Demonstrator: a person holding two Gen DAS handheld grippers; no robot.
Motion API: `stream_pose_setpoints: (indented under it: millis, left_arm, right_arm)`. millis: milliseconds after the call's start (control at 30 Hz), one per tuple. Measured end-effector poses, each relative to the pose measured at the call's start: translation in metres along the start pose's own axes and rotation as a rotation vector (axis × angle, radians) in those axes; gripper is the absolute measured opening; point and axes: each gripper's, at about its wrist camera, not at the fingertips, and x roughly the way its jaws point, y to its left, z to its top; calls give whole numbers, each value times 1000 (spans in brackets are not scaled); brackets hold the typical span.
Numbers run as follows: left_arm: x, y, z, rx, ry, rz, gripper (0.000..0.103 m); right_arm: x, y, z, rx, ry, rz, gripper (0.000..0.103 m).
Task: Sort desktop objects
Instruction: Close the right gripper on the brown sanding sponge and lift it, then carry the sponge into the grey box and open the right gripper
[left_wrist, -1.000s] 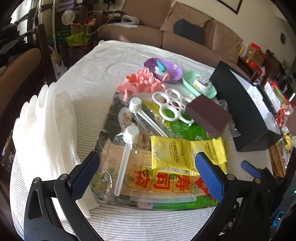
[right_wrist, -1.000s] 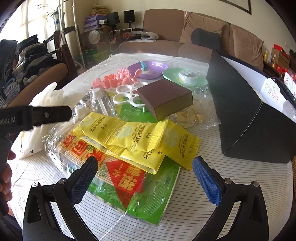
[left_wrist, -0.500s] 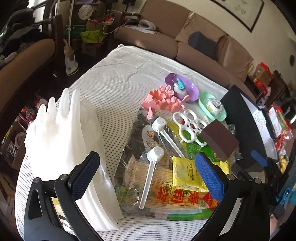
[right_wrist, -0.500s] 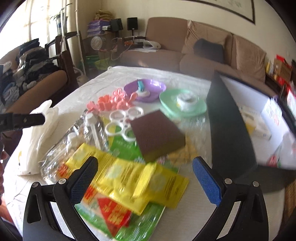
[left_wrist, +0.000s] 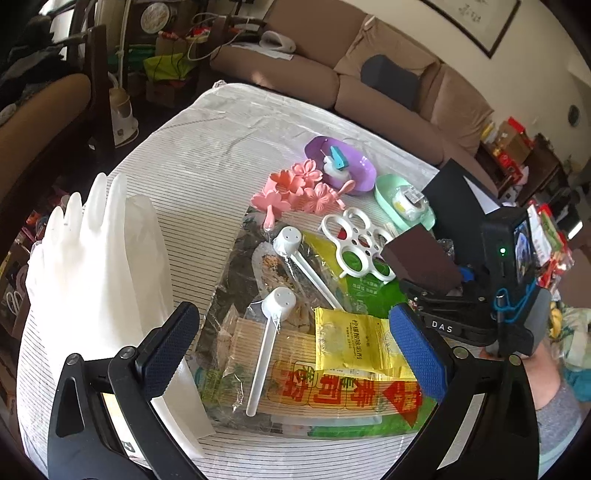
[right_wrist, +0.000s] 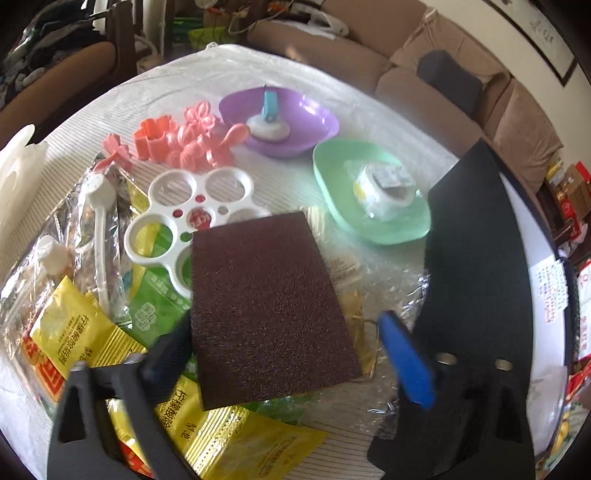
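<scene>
A dark brown sponge (right_wrist: 266, 302) with a yellow underside lies on crinkled packets in the middle of the table. My right gripper (right_wrist: 286, 343) straddles it with its jaws closing. The left pad is against the sponge's left edge, and a gap remains at the blue right pad (right_wrist: 406, 362). In the left wrist view the sponge (left_wrist: 421, 258) sits under that gripper's black body. My left gripper (left_wrist: 291, 328) hangs open over yellow sachets (left_wrist: 354, 343) and a white scoop (left_wrist: 273, 321), holding nothing.
Beyond the sponge are a white ring mould (right_wrist: 184, 214), pink flower cutters (right_wrist: 184, 144), a purple dish (right_wrist: 314, 122) and a green dish (right_wrist: 332, 173) holding a tape roll. A black box (right_wrist: 476, 258) stands close on the right. White gloves (left_wrist: 96, 258) lie at the left.
My right gripper has moved forward over the sachets to the sponge, and its jaws have narrowed around it. It now shows at the right of the left wrist view. The left gripper has barely moved.
</scene>
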Motion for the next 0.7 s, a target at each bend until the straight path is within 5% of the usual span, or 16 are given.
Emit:
stream_pose_setpoints:
  millis: [167,367,533,700]
  left_arm:
    - [3,-3,-2,4,7,2,103]
    - [7,-11,-3,16,12,-6,103]
    - [10,-34,-7,59,15,-26,103]
    - [15,-64,-9,98,25,-56,103]
  right_arm:
    - [-19,-2,0,47,-41,52,75]
    - [-93,-23,2,113,-156,187,75]
    - [-149,-103,-11,297,-213,155,75]
    - [-135,-190,-46,511,-116,70,75]
